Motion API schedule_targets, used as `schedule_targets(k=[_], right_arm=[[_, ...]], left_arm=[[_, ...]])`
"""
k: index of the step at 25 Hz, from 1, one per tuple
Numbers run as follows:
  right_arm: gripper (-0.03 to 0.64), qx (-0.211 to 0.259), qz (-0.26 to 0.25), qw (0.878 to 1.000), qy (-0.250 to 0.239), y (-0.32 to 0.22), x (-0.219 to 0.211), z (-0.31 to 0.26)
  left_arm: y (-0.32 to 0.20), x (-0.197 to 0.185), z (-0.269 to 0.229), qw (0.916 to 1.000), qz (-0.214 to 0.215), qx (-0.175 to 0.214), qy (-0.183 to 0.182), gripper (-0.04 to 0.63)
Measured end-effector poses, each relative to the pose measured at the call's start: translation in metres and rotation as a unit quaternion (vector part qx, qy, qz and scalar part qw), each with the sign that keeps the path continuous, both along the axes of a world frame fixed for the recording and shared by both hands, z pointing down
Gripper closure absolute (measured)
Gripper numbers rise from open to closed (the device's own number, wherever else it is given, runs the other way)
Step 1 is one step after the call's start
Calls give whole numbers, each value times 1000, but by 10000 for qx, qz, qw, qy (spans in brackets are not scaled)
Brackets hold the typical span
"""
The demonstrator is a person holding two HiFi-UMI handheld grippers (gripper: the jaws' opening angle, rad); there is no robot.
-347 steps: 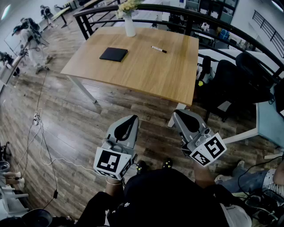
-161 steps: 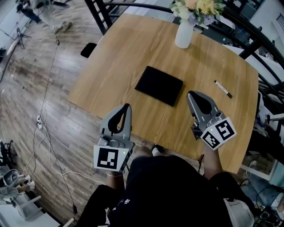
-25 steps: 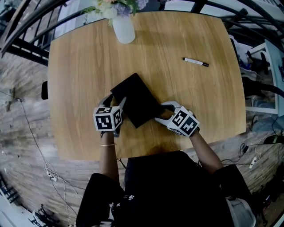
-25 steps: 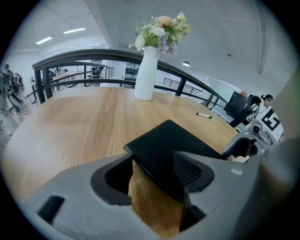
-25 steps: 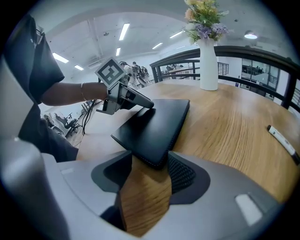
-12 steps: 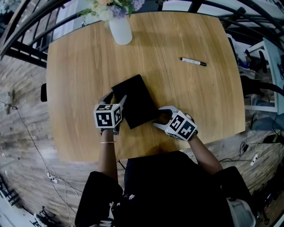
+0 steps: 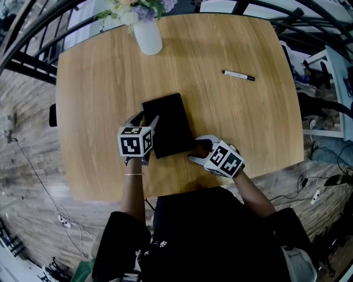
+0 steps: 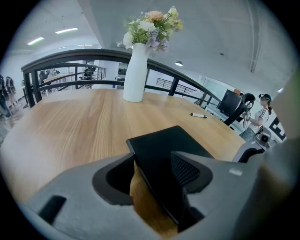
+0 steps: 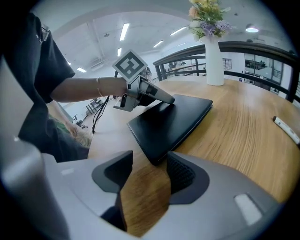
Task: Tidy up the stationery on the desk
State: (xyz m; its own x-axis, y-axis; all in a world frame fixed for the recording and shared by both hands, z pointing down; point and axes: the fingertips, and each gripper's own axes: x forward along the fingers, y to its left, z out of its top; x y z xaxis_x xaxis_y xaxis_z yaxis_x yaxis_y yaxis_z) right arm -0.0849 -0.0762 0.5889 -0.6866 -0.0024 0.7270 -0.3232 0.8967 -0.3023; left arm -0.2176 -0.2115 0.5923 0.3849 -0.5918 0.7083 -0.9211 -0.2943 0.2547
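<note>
Black notebook (image 7: 168, 125), closed, thin, matte

White ceramic vase (image 7: 148, 37), tall and narrow, upright. Bunch of pale yellow, white and lilac flowers (image 7: 132, 7) in its mouth. Black curved metal railing (image 8: 70, 52) runs behind the vase. Grey-brown wood-plank floor (image 7: 27, 137) at left, with a thin light cable (image 7: 41, 182) trailing across it. Long ceiling light strips (image 9: 124, 32) lit overhead. Distant standing person (image 8: 261, 112), details too small to tell.

Wooden table (image 7: 248, 126) carries black notebook (image 7: 168, 124), marker (image 7: 238, 75), white vase (image 7: 148, 38) (holding flowers).
</note>
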Motion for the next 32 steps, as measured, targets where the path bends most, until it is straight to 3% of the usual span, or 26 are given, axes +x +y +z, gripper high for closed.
schedule_targets(k=[4, 8, 11, 18, 32], right_arm=[[390, -192, 250, 9992, -242, -6, 4, -4], [393, -222, 924, 9937, -598, -35, 6, -13], [406, -162, 1244, 9907, -523, -54, 4, -10], [414, -323, 1086, 9932, -281, -51, -10, 1], [422, -274, 996, 9946, -96, -32, 4, 5]], left_arm=[[-1, 1, 0, 10000, -7, -4, 25, 365], [0, 1, 0, 10000, -20, -4, 4, 367], [1, 2, 0, 10000, -30, 2, 3, 367], [1, 2, 0, 10000, -31, -8, 1, 370], [15, 19, 1, 10000, 75, 61, 2, 373]])
